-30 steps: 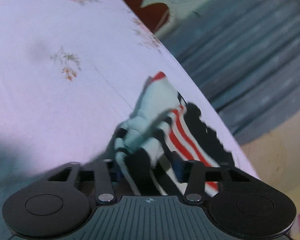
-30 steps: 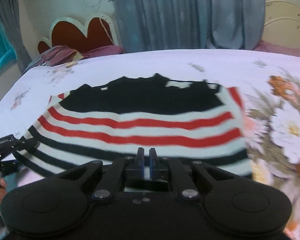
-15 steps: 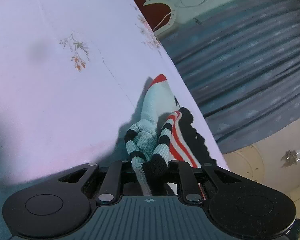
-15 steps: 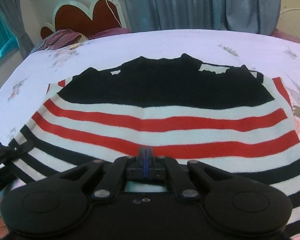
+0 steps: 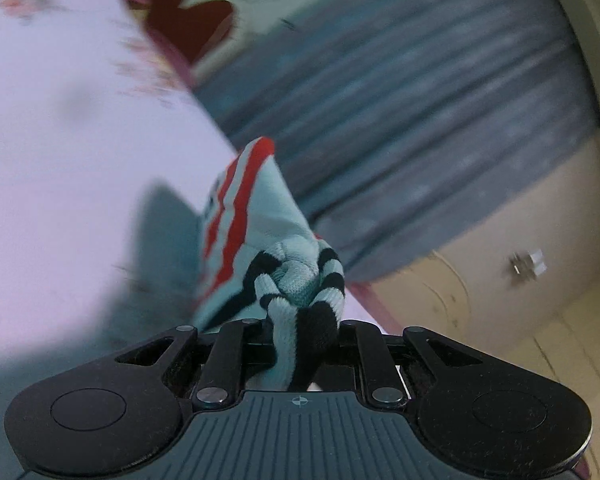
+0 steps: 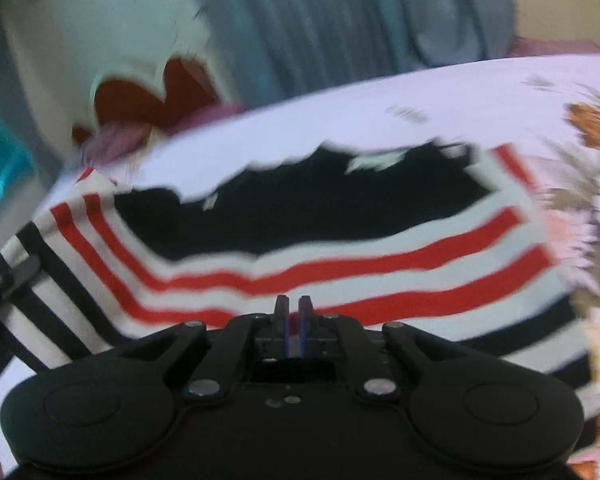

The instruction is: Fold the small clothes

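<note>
While bunched in left gripper point(image 5: 300, 344), ribbed striped knit point(image 5: 296, 276) ripples

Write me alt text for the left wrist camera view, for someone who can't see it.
The left gripper is shut on a bunched corner of a striped knit garment, white with red and black bands, lifted above a pale floral bedsheet. Grey curtains and a red headboard blur behind.

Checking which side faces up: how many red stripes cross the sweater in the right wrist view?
2. Both run side to side across the sweater under its black panel: upper red stripe, lower red stripe. Others may be hidden beneath.
</note>
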`<state>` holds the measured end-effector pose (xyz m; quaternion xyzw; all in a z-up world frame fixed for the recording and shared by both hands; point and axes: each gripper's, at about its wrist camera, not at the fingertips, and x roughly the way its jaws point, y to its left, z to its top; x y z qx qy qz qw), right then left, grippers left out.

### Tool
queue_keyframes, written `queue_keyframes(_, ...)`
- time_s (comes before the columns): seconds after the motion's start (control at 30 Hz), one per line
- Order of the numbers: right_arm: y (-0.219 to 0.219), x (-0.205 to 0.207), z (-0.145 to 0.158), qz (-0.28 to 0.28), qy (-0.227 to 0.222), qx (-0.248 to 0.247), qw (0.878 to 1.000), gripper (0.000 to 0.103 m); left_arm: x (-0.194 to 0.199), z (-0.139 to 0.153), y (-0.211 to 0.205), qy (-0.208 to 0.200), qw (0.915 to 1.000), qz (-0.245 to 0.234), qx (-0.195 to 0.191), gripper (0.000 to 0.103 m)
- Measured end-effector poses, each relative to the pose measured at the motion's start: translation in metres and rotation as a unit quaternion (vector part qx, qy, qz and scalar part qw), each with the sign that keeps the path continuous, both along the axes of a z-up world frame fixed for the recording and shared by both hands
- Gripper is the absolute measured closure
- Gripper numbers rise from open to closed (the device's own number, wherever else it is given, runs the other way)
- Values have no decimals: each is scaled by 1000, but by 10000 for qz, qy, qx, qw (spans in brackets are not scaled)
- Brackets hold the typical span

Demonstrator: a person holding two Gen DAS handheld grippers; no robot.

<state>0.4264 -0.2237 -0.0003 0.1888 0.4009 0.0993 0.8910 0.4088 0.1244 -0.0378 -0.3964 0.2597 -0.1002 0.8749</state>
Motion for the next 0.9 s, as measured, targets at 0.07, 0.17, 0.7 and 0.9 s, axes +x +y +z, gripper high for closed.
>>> queue_keyframes(0.07,-32,-9,8,-252,-138,32,9996,98,1,14,-30,-44,9995,-284,134,88)
queue_keyframes(0.17,-84,-20,19,-589,-289,136,9978,97,6,28,-83,-85,9968,-710,354,88)
queue_keyframes(0.7,-219,-53,16,-699,-192,826,9939,57,-22,47,-233,349,9589,-1896,2083,28)
queue_keyframes(0.9,-183,-26,5,-186,198,1099,9936,53,7,50,-153,732,9401,-1201,3106,55)
